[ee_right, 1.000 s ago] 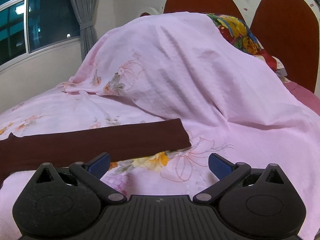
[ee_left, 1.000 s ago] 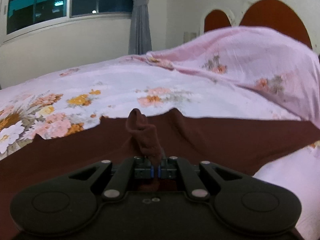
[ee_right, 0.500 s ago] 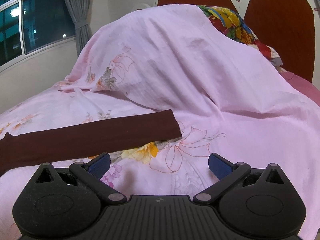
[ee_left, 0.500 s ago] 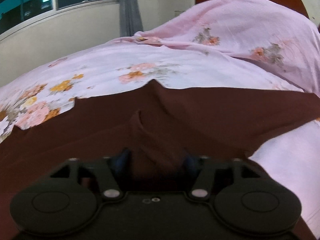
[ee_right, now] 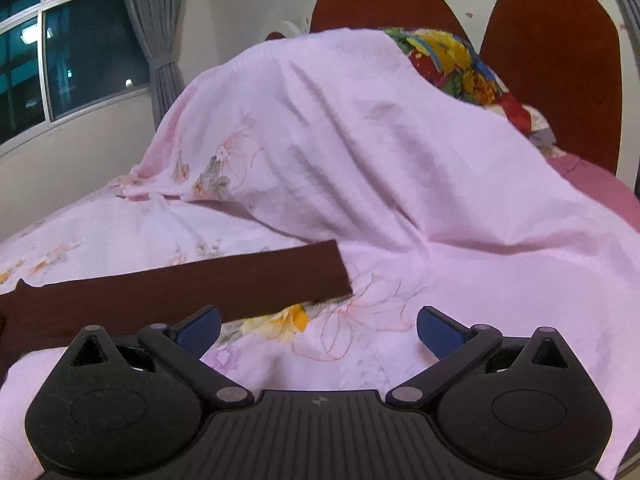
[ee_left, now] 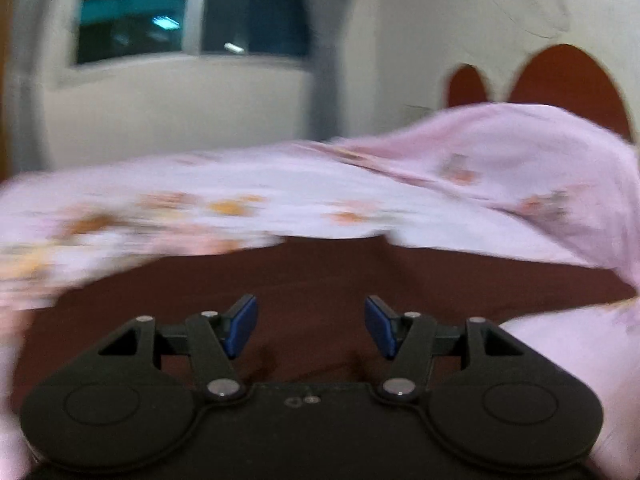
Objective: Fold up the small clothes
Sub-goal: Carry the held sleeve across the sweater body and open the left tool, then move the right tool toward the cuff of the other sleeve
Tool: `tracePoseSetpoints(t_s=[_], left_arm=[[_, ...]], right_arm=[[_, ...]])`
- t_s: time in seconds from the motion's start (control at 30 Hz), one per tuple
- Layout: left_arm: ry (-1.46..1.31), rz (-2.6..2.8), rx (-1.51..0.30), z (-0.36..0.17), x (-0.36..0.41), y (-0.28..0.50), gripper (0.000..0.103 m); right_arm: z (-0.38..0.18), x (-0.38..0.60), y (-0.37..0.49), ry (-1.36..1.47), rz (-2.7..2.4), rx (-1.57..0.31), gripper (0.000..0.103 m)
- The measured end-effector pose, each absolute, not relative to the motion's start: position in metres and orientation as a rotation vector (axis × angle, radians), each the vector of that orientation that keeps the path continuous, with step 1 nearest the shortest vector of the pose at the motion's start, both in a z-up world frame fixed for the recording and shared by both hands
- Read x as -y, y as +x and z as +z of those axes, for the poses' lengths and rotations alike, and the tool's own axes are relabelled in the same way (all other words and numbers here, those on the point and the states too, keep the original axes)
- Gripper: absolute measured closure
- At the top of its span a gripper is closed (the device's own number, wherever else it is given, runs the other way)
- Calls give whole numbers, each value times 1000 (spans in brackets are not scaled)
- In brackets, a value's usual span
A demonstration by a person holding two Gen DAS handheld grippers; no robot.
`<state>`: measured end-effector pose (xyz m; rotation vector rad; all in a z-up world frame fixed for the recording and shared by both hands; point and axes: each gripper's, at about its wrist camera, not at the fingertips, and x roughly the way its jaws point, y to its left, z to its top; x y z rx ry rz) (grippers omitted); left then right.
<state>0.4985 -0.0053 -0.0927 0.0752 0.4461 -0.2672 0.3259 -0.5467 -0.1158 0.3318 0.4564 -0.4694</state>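
A dark maroon garment [ee_left: 320,280] lies flat on the pink floral bedsheet [ee_left: 280,200]. My left gripper [ee_left: 311,328] is open and empty just above the garment; the view is motion-blurred. In the right wrist view one long maroon sleeve or leg [ee_right: 192,288] stretches from the left to the middle of the bed. My right gripper [ee_right: 319,326] is open and empty, its left fingertip [ee_right: 200,324] near the strip's front edge.
A pillow mound under the pink sheet [ee_right: 340,140] rises behind the garment. A colourful floral pillow [ee_right: 452,60] and the red headboard [ee_right: 552,60] stand at the back. A window [ee_left: 192,12] and grey curtain [ee_right: 148,32] are on the left.
My left gripper has let go of the bunched maroon cloth, opened, and tilted up. The cloth now lies flat. The right gripper stayed open and shifted slightly.
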Motion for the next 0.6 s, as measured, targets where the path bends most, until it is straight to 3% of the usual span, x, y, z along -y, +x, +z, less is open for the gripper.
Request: tracePoseSetpoints(t_s=[0.1,0.2,0.6], left_arm=[[151,-73,-427,-101,-59,456,45],[111,35,-526,-121,-106,453,45],[1,148,-578,-143,-144,500,45]], right_arm=[[-113,549,324,338,-471,-450,0],[-112,547,325,356,-476,-451,0],[-92,506,340,323,-433,-448,0]])
